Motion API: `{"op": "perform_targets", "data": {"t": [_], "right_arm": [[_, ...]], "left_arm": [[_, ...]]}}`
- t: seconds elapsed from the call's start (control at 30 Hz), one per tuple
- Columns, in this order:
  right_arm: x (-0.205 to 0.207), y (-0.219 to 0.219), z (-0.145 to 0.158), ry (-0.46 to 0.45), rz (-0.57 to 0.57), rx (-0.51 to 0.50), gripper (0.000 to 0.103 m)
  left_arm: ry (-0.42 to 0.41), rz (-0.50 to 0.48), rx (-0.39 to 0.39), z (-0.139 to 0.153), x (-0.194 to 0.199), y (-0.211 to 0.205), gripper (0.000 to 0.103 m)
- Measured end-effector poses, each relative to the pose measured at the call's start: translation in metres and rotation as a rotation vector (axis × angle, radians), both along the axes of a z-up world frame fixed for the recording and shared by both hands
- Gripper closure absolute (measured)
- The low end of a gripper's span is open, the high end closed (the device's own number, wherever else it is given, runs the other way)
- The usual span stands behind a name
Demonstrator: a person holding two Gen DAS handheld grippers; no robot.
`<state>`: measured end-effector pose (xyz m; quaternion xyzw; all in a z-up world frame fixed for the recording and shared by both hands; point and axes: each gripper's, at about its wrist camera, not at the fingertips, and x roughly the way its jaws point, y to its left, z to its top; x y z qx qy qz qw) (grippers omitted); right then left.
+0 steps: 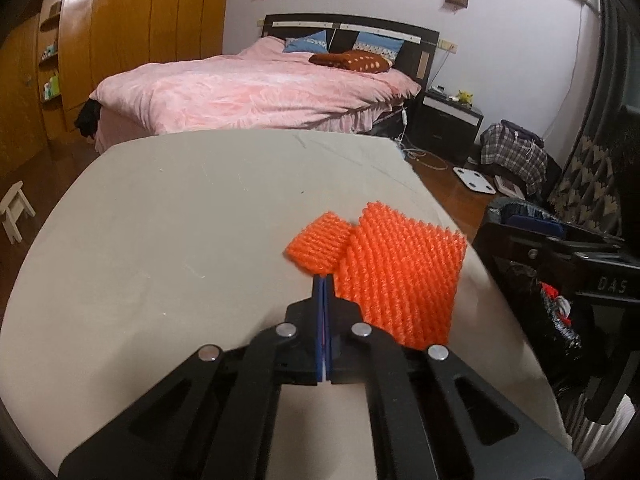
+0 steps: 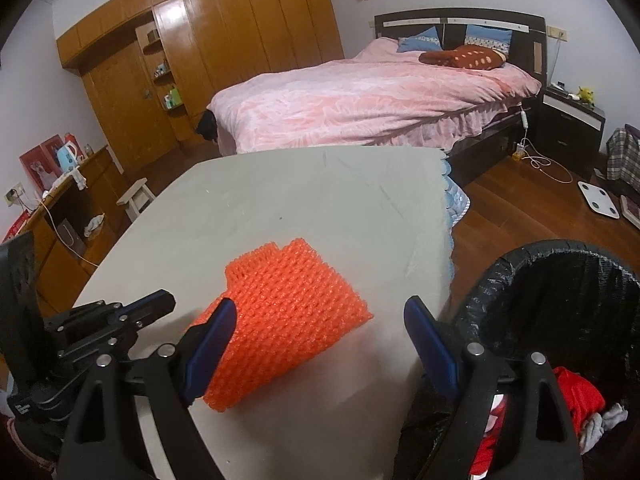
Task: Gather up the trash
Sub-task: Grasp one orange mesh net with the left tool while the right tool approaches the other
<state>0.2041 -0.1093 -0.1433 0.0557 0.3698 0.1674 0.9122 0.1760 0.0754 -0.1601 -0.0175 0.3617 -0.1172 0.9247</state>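
Observation:
An orange foam fruit net (image 1: 396, 276) lies on the grey-covered table (image 1: 180, 220), near its right edge. My left gripper (image 1: 322, 280) is shut with its tips touching the net's near edge; whether it pinches the net I cannot tell. In the right wrist view the net (image 2: 288, 312) lies between and just beyond my right gripper's (image 2: 320, 312) open blue fingers (image 2: 218, 322), low over the table (image 2: 300, 200). The left gripper (image 2: 160, 300) shows at the left there. A black-lined trash bin (image 2: 560, 280) stands right of the table, holding red and white trash.
The bin also shows in the left wrist view (image 1: 560, 320), partly behind the right gripper's body (image 1: 560, 248). Beyond the table stands a bed with a pink cover (image 2: 380, 100). A white stool (image 2: 136, 196) is on the floor at left. A scale (image 2: 600, 200) lies on the wooden floor.

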Motion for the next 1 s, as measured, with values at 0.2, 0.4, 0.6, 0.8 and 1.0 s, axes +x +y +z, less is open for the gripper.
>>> {"op": "perform_targets", "data": {"t": [0.2, 0.4, 0.6, 0.8, 1.0], "right_arm": [[-0.002, 0.002, -0.007, 0.01, 0.006, -0.012, 0.019], [0.0, -0.008, -0.004, 0.005, -0.019, -0.002, 0.019], [0.0, -0.01, -0.01, 0.019, -0.025, -0.002, 0.019], [-0.002, -0.011, -0.006, 0.011, -0.029, -0.001, 0.019], [-0.006, -0.016, 0.006, -0.014, -0.044, 0.001, 0.019]], "left_arm": [[0.014, -0.009, -0.032, -0.004, 0.001, 0.0, 0.05], [0.091, -0.059, -0.02, -0.024, 0.017, -0.019, 0.035], [0.147, -0.09, -0.1, -0.036, 0.025, -0.021, 0.067], [0.075, -0.12, -0.076, -0.024, 0.013, -0.03, 0.091], [-0.004, -0.107, -0.102, -0.001, 0.005, -0.032, 0.091]]}}
